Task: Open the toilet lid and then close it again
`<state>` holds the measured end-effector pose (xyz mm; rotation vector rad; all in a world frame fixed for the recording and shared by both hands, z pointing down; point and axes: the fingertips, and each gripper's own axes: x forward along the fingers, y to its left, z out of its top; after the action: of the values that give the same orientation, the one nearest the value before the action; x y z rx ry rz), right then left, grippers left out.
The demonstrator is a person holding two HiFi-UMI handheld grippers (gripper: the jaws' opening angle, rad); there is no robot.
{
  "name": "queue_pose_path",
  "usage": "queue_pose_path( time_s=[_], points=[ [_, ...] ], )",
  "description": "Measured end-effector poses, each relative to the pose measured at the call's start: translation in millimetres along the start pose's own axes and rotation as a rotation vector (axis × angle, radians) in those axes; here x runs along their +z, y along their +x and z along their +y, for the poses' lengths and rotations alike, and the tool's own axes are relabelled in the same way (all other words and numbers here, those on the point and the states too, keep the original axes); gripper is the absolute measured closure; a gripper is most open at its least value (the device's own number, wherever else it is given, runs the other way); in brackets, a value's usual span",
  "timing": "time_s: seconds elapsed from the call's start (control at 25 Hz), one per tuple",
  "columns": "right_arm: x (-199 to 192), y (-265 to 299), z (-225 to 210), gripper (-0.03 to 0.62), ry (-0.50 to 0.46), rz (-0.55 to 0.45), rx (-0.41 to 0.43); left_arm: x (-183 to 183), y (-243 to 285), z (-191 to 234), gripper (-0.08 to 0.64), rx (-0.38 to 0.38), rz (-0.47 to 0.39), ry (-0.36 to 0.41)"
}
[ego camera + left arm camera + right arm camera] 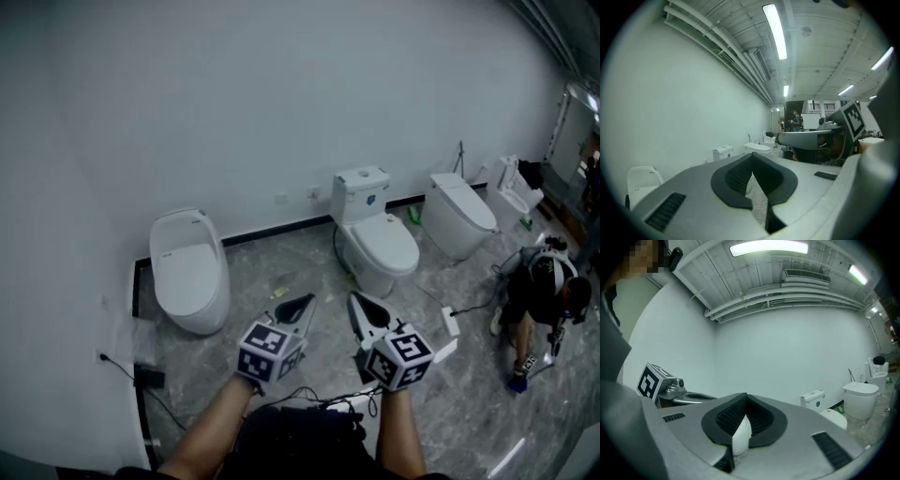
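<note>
Several white toilets stand along the white wall, all with lids down. A rounded tankless toilet (188,274) is at the left, a toilet with a tank (376,236) in the middle, and another tankless toilet (461,215) to the right. My left gripper (298,303) and right gripper (360,303) hover side by side over the floor, well short of the toilets, both shut with nothing in them. The left gripper view has its shut jaws (752,158) pointing along the row. In the right gripper view, a white toilet (740,437) shows low behind the shut jaws (746,397).
A person (541,289) crouches on the grey marble floor at the right. A fourth toilet (514,191) stands far right. Black cables and a plug box (148,377) lie near the left wall. A white power strip (451,322) lies by the middle toilet.
</note>
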<state>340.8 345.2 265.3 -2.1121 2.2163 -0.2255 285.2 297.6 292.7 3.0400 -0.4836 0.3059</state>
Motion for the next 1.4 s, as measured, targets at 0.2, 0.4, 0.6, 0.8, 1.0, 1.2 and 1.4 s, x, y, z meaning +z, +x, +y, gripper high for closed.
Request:
queue_pose_path(
  time_s=[0.2, 0.4, 0.6, 0.8, 1.0, 1.2, 1.4],
  points=[
    [-22, 28, 28, 0.581, 0.007, 0.045, 0.103, -27, -29, 32, 0.552, 0.105, 0.032, -0.039],
    [-34, 63, 61, 0.581, 0.003, 0.092, 0.214, -45, -60, 74, 0.552, 0.220, 0.056, -0.098],
    [-46, 93, 87, 0.581, 0.005, 0.131, 0.288, -62, -85, 113, 0.552, 0.316, 0.066, -0.144],
    [-60, 128, 109, 0.581, 0.009, 0.168, 0.338, -76, -105, 151, 0.552, 0.378, 0.077, -0.180],
    [-68, 176, 136, 0.581, 0.014, 0.202, 0.393, -89, -120, 205, 0.552, 0.431, 0.090, -0.219],
    [-82, 228, 159, 0.581, -0.006, 0.235, 0.415, -110, -135, 258, 0.552, 0.460, 0.111, -0.255],
    [-112, 284, 180, 0.581, -0.015, 0.291, 0.434, -148, -148, 319, 0.552, 0.503, 0.150, -0.306]
  ],
)
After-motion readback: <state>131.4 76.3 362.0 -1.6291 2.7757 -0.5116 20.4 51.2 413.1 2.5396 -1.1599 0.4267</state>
